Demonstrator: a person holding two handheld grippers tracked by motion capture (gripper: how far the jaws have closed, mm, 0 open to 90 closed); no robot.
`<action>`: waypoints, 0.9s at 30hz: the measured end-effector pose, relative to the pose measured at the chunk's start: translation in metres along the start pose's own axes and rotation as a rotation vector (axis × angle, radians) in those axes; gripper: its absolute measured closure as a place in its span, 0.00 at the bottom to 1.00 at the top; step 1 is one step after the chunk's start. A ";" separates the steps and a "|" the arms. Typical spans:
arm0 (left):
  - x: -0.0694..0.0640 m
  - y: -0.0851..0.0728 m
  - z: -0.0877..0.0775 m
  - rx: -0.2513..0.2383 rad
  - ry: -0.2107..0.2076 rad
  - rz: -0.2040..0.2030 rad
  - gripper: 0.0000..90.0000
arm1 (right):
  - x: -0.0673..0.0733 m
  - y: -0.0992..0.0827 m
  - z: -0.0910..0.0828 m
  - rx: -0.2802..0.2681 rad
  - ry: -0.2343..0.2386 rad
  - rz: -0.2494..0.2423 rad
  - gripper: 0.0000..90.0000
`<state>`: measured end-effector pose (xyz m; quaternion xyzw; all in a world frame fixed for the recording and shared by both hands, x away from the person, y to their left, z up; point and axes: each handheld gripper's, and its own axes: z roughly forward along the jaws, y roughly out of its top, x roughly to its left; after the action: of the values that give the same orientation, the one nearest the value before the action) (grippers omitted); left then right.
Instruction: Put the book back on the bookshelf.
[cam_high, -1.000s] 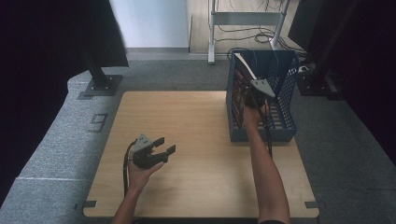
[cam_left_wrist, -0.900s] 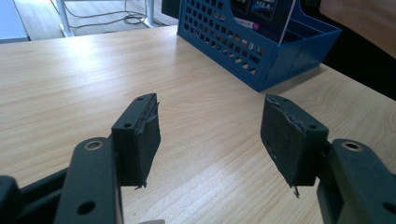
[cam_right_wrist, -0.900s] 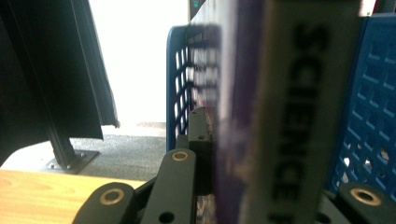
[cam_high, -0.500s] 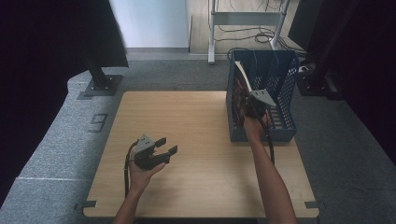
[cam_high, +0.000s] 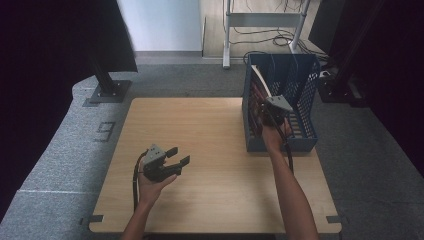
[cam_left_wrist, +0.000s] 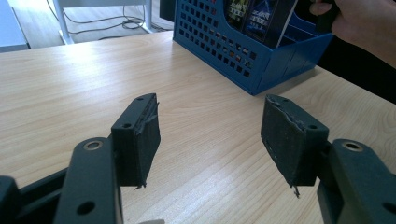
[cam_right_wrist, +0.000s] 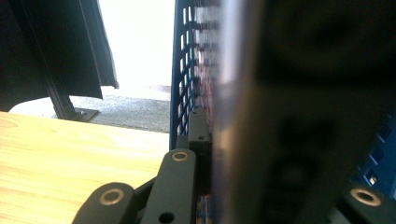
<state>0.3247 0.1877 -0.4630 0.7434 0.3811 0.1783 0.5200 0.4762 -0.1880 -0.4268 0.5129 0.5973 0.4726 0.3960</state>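
Observation:
A blue perforated file basket (cam_high: 303, 100) stands on the right side of the wooden table (cam_high: 200, 130). Several books or magazines stand on edge inside it. My right gripper (cam_high: 265, 118) reaches into the basket's left part and is shut on a dark-covered book (cam_high: 257, 92) that leans left. In the right gripper view the book (cam_right_wrist: 289, 116) sits between the jaws beside the basket wall (cam_right_wrist: 184, 70). My left gripper (cam_high: 178, 156) hovers over the table's front left, open and empty. In the left gripper view its pads (cam_left_wrist: 140, 135) stand wide apart, pointing toward the basket (cam_left_wrist: 219, 42).
Grey carpet surrounds the table. A dark stand foot (cam_high: 107, 90) sits at the back left and a metal frame with cables (cam_high: 265, 20) stands behind the basket. Bare tabletop lies between the two hands.
My right hand has drawn slightly toward me with the book in its grip. The left hand has stayed where it was.

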 end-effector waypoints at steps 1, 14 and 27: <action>0.000 0.000 0.000 0.000 0.000 0.000 0.42 | 0.000 0.000 0.000 0.000 0.000 0.000 0.91; 0.003 0.000 -0.002 -0.007 0.007 -0.007 0.42 | -0.004 0.000 0.007 -0.041 -0.069 0.046 0.91; 0.012 -0.002 -0.003 -0.009 0.013 -0.028 0.42 | 0.004 0.004 0.036 -0.086 -0.100 0.062 0.91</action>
<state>0.3296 0.1988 -0.4656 0.7344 0.3942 0.1776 0.5232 0.5115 -0.1778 -0.4312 0.5366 0.5399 0.4835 0.4322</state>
